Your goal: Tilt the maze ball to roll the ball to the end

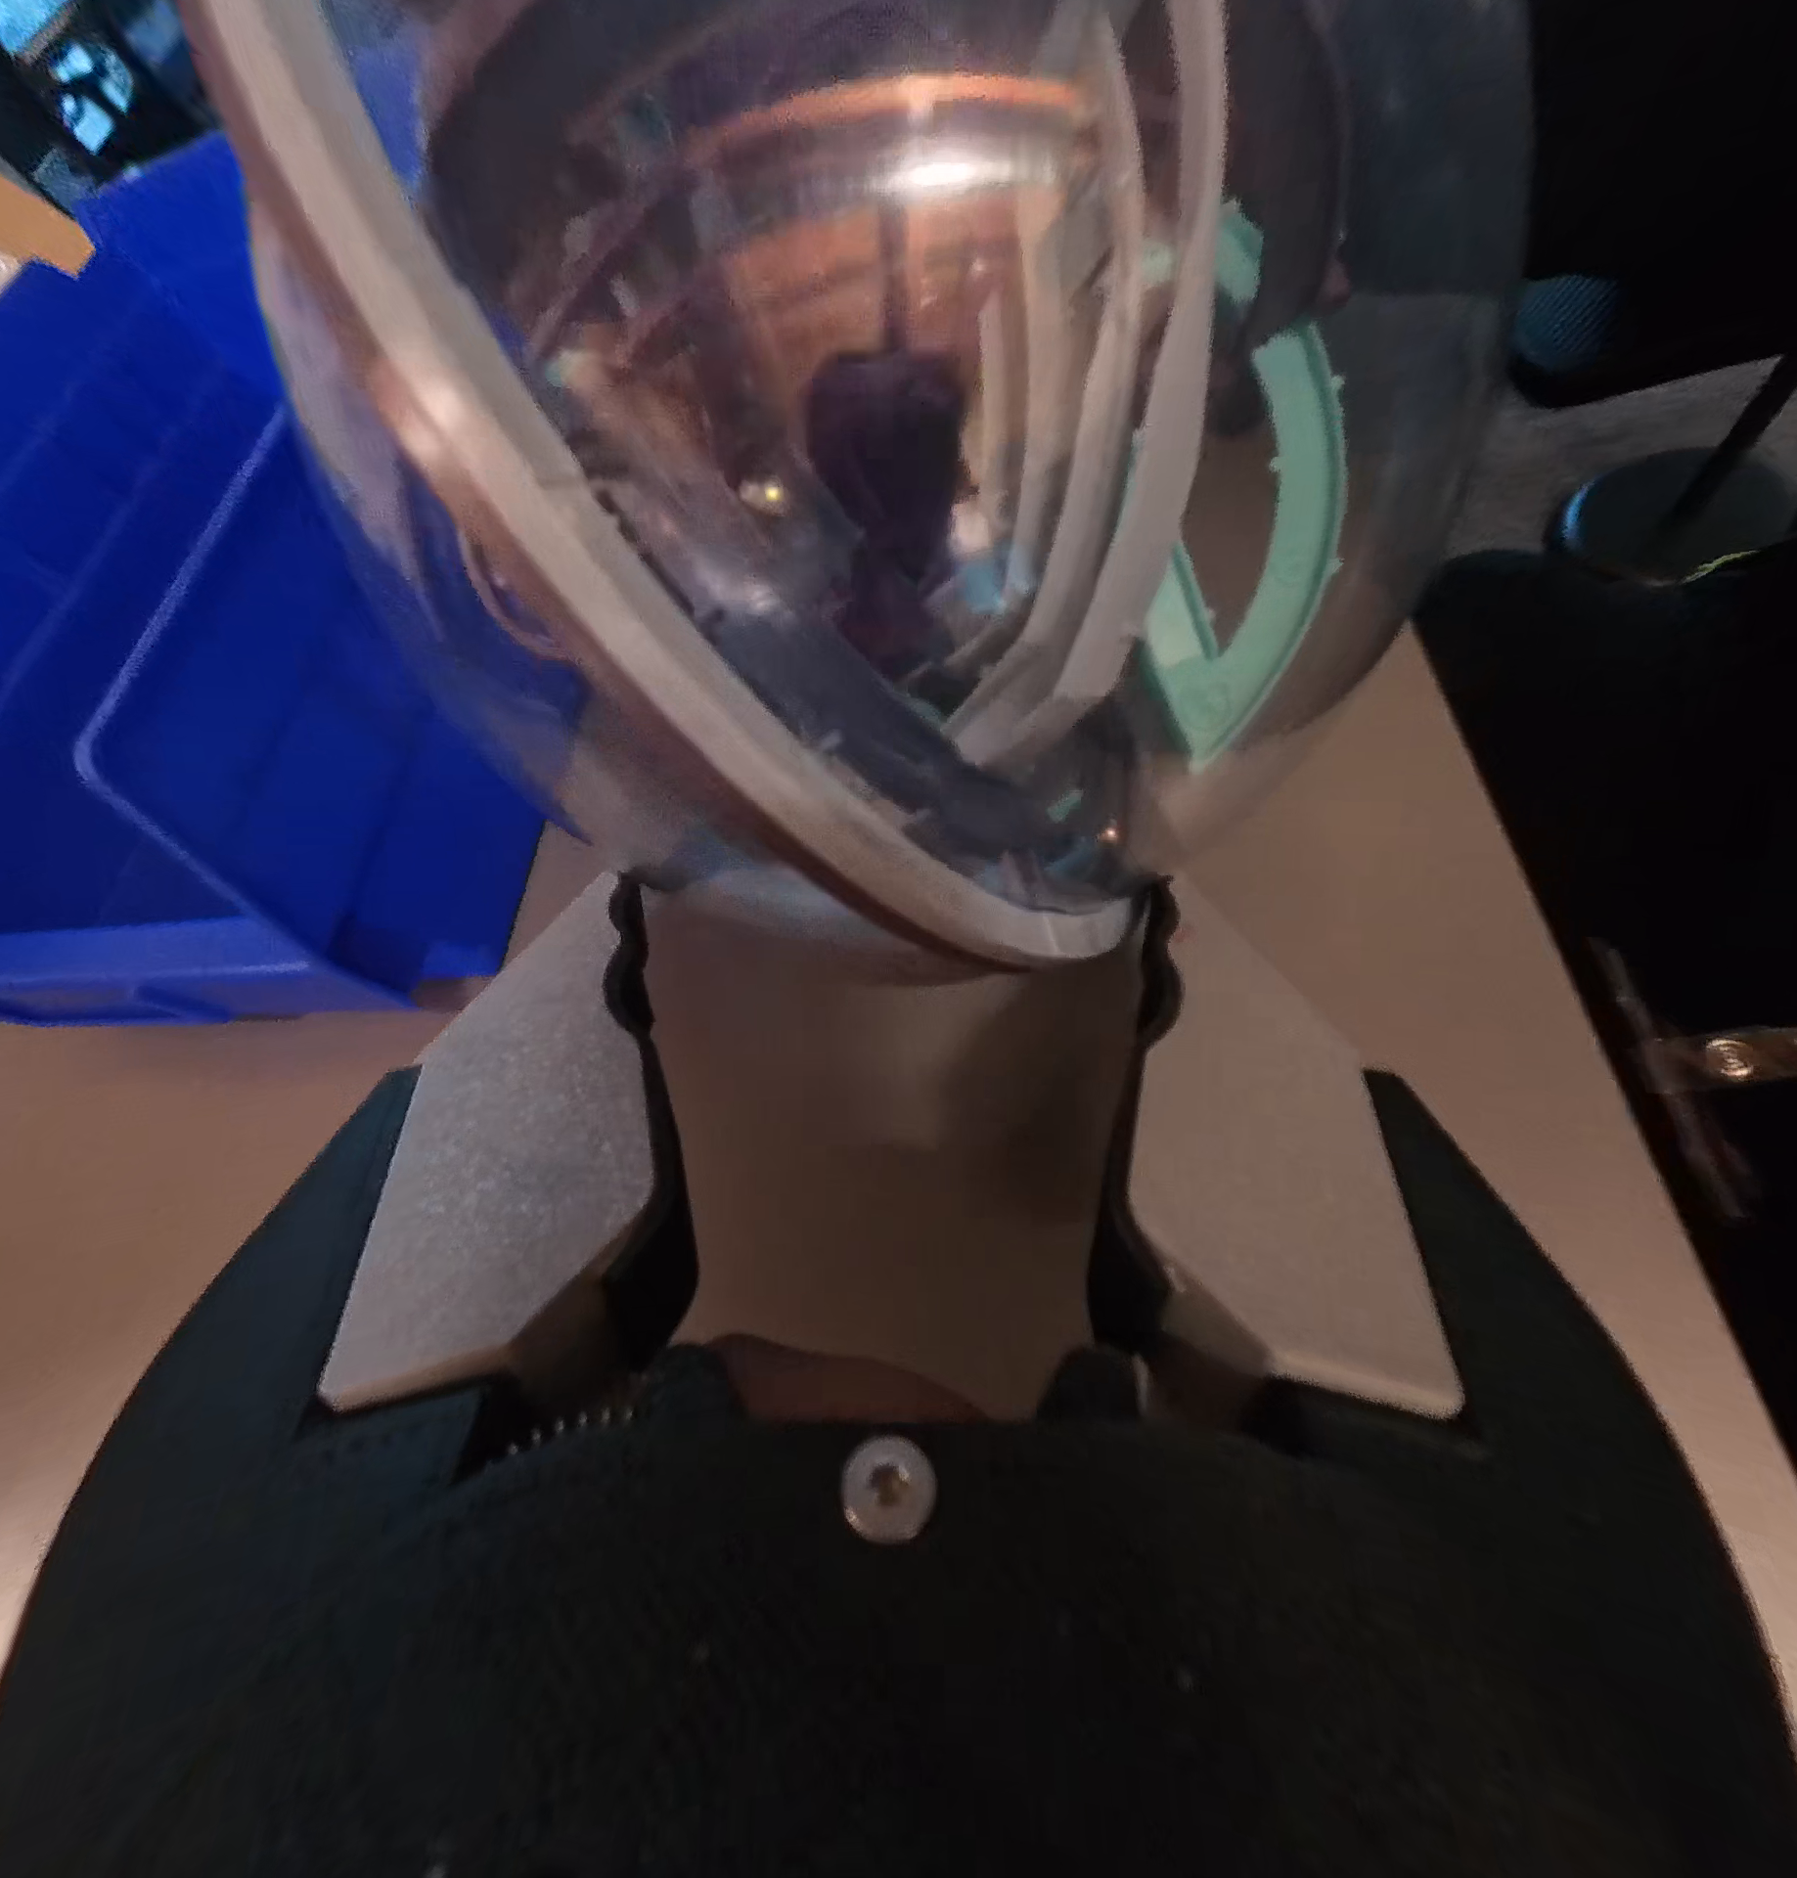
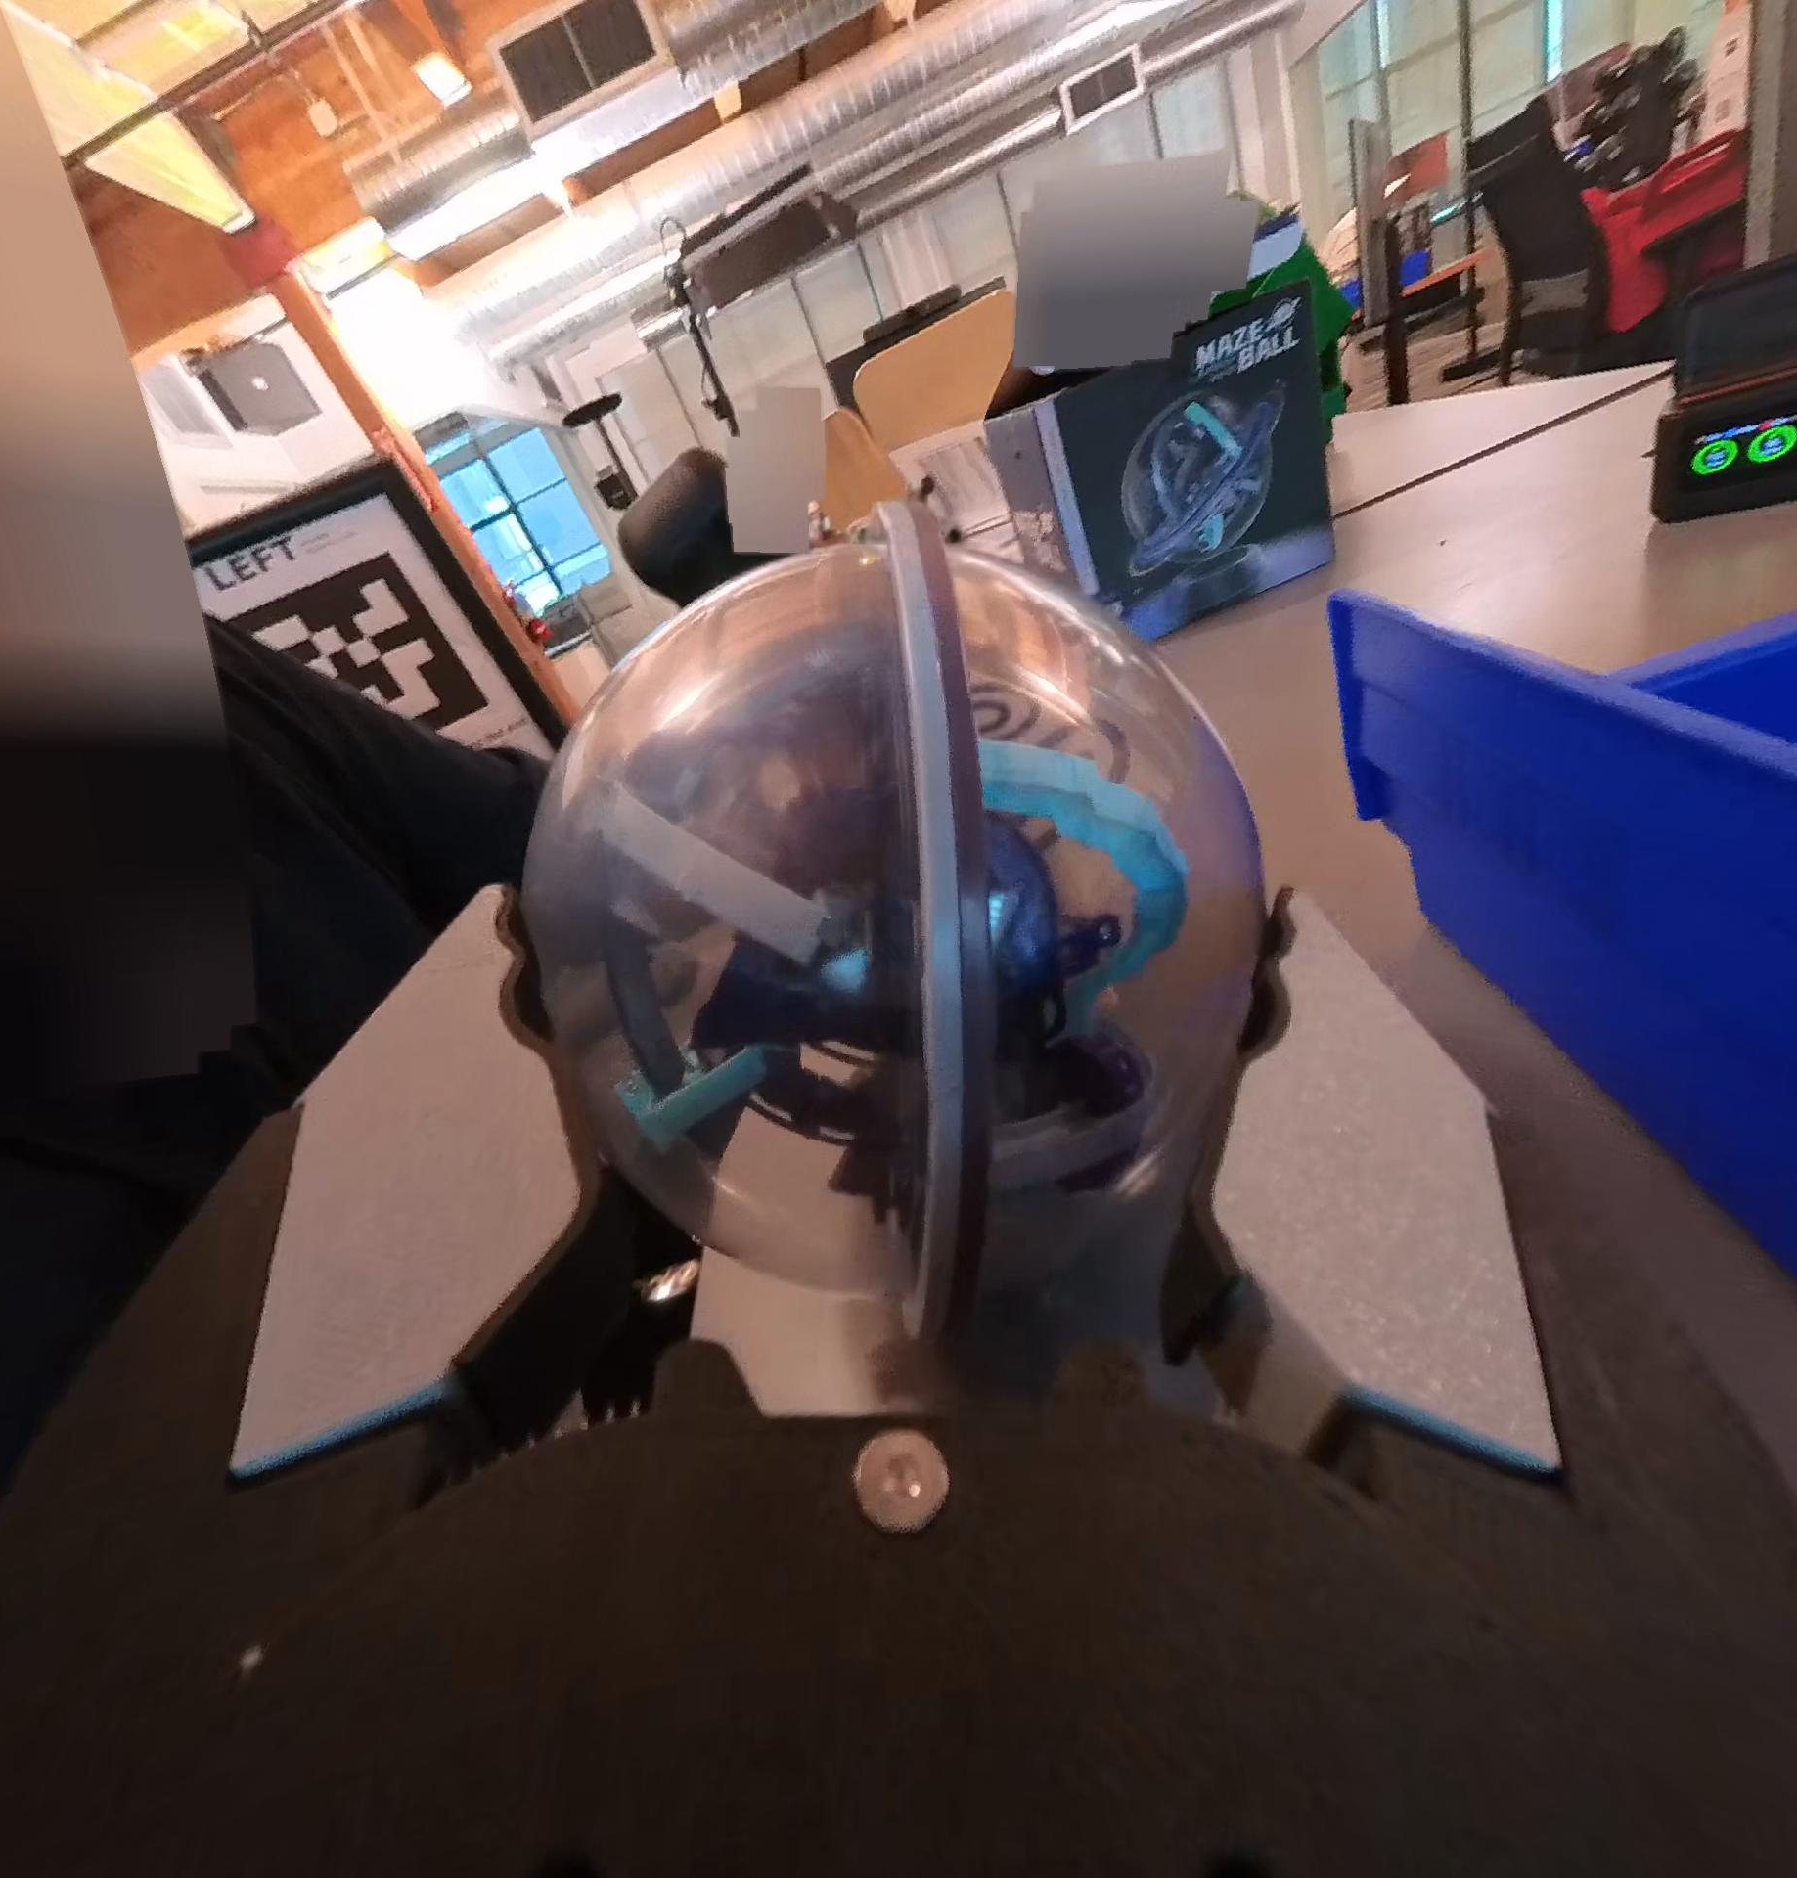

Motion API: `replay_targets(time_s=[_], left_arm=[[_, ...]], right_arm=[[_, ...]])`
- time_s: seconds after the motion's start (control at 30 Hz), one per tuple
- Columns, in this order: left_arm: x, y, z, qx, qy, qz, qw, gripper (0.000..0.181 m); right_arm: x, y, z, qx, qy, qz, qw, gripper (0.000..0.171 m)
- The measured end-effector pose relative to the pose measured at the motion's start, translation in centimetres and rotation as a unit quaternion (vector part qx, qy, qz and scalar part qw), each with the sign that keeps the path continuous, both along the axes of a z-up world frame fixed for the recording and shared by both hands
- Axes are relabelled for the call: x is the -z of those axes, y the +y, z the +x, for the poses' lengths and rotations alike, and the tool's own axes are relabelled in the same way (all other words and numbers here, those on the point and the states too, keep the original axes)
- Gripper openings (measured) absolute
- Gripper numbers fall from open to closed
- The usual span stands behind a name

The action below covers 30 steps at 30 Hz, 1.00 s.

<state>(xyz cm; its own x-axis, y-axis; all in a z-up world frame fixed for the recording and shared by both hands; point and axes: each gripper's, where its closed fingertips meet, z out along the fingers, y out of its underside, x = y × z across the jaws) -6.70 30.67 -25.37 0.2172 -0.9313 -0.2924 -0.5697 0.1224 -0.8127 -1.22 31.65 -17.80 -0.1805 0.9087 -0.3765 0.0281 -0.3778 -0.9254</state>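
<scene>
Two grippers on one maze ball, held above the table: left gripper pinches its lower curve, right gripper spread wide, clamping its sides; blue bin to the right

Table: pale, smooth top; its edge runs along the right in the left wrist view.
Blue bin: plastic, standing on the table at the right in the right wrist view; it fills the left side in the left wrist view.
Printed box: dark carton with a picture of a sphere, upright on the table behind the bin.
Black device: on the table at the far right, two green lit circles on its front.
Marker board: black-and-white checker pattern in a frame, at the left.
Office chair: dark, in the background.
Ceiling ducts: silver, beneath orange-brown beams.
</scene>
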Motion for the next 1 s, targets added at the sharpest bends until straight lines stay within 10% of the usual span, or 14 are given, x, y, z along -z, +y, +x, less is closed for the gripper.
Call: replay_targets(time_s=[1.0], left_arm=[[-4.5, -0.3, 1.4, -0.005, -0.124, 0.007, 0.992, 0.110]], right_arm=[[0.7, 2.3, 2.1, -0.017, -0.002, -0.134, 0.991, 0.123]])
